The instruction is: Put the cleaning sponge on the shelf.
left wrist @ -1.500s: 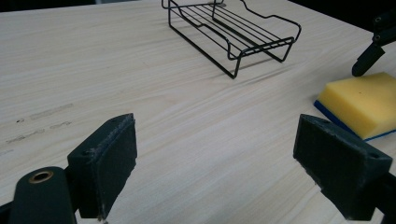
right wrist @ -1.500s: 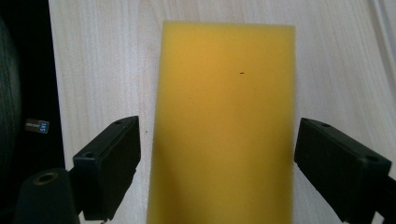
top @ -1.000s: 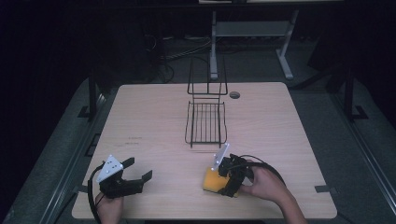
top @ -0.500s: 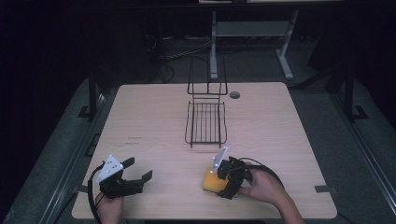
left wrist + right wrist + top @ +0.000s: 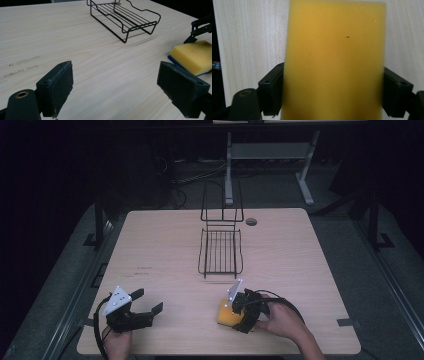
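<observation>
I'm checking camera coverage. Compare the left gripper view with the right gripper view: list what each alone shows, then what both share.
Left gripper view alone: the black wire rack standing on the table, the sponge's blue underside, and the left gripper with jaws wide apart around nothing.

Right gripper view alone: the right gripper with a jaw at each side of the sponge, and a small dark speck on the foam.

Both: the yellow sponge and the pale wood table.
</observation>
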Demonstrator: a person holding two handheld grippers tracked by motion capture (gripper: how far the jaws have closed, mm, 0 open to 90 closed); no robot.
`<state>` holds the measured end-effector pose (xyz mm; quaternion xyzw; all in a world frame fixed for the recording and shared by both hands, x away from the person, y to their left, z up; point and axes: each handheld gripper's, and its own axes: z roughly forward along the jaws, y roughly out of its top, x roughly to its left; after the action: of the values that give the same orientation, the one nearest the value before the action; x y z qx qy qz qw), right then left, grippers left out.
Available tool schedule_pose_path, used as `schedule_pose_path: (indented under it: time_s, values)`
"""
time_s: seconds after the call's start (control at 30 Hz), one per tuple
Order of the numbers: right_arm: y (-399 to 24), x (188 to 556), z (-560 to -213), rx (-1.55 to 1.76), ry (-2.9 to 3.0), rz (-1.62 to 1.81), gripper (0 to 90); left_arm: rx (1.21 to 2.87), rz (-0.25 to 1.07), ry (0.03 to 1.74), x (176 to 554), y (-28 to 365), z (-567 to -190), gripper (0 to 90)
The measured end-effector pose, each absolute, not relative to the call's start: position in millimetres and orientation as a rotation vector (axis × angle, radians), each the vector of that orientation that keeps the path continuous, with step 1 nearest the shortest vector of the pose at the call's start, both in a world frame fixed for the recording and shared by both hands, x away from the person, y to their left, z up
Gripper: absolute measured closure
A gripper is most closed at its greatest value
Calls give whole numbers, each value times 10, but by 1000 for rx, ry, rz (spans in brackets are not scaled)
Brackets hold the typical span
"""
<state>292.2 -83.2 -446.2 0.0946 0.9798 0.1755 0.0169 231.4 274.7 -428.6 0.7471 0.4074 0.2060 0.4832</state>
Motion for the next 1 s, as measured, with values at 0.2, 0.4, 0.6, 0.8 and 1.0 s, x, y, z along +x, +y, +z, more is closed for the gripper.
schedule_pose_path:
  time_s: [0.2,0.4,0.6,0.8,1.0]
  values:
    - [-832,2921,-4462,291,3044,545,212,1817,500,995,2314,2750,-4287,128]
    - [-832,2925,-4448,285,3046,541,216,1822,500,991,2315,2744,-4287,128]
    - [-817,2943,-4399,272,3049,547,216,1820,502,992,2311,2744,-4285,128]
    - [-811,2981,-4356,261,3054,555,216,1816,502,993,2312,2746,-4285,128]
    - [-814,3017,-4297,255,3056,583,216,1815,499,994,2315,2745,-4287,128]
